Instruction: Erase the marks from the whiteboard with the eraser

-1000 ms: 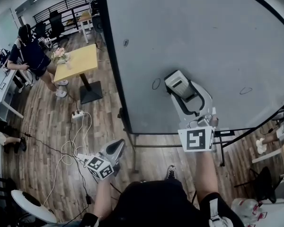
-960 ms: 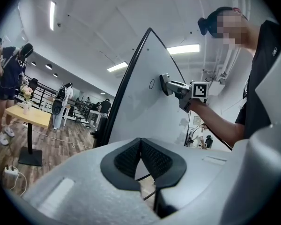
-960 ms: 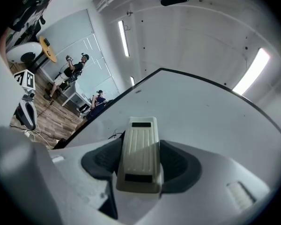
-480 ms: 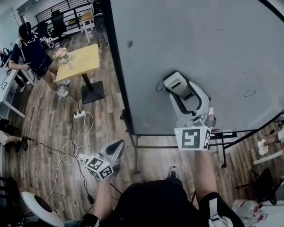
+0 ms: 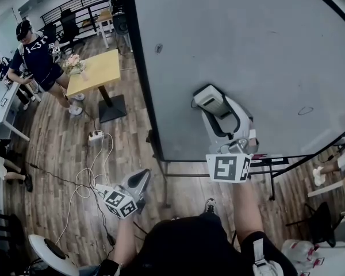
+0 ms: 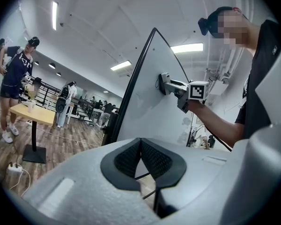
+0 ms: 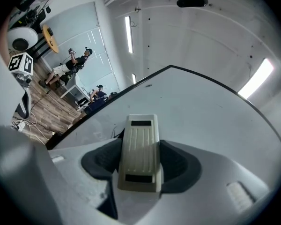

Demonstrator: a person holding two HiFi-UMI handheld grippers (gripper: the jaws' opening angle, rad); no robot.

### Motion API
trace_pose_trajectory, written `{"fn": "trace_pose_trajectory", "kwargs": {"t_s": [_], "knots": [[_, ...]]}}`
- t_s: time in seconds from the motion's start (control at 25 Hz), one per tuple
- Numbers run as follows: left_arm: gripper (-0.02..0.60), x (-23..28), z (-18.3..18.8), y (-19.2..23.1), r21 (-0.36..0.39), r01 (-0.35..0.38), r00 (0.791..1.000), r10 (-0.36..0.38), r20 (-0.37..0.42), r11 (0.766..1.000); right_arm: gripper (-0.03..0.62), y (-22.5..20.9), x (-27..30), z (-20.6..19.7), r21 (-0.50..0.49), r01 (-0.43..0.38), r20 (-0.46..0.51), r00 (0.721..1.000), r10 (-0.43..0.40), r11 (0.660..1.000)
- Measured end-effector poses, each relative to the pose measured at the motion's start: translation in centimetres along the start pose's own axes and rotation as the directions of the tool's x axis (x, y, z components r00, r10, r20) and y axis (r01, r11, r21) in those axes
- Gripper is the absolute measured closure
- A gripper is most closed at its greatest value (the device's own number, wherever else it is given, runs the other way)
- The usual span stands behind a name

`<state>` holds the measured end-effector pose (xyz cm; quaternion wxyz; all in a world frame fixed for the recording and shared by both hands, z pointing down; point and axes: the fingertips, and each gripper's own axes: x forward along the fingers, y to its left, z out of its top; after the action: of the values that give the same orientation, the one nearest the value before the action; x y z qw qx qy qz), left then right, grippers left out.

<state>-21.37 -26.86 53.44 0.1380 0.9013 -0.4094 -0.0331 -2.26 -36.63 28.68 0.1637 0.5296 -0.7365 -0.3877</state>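
The whiteboard (image 5: 253,45) stands upright ahead of me. My right gripper (image 5: 211,103) is shut on a cream ribbed eraser (image 7: 139,151), pressed flat on the board's lower left part. A black pen mark (image 5: 192,103) shows just left of the eraser (image 5: 207,98), partly hidden by it. Two more small marks remain: one high on the left (image 5: 158,48), one oval at the right (image 5: 305,111). My left gripper (image 5: 140,182) hangs low over the floor, shut and holding nothing; in the left gripper view its pads (image 6: 141,157) meet. That view also shows the right gripper (image 6: 171,86) on the board.
The board's stand and feet (image 5: 161,171) are below the right gripper. A yellow table (image 5: 95,73) stands on the wooden floor to the left, a power strip with cables (image 5: 95,135) near it. A person in dark clothes (image 5: 37,53) stands far left, by desks and chairs.
My right gripper has slid the eraser leftward over the board onto the oval mark, now mostly covered. The person at far left has stood up straighter. The left gripper has stayed put.
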Motion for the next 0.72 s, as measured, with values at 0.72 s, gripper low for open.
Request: {"fn": "trace_pose_trajectory", "kwargs": {"t_s": [0.72], "knots": [[0.571, -2.3, -1.7, 1.0, -0.034, -0.070, 0.997, 0.069, -0.018, 0.997, 0.339, 9.8, 2.0, 0.7, -0.082, -0.154, 0.026, 0.987, 0.156, 0.985]]}}
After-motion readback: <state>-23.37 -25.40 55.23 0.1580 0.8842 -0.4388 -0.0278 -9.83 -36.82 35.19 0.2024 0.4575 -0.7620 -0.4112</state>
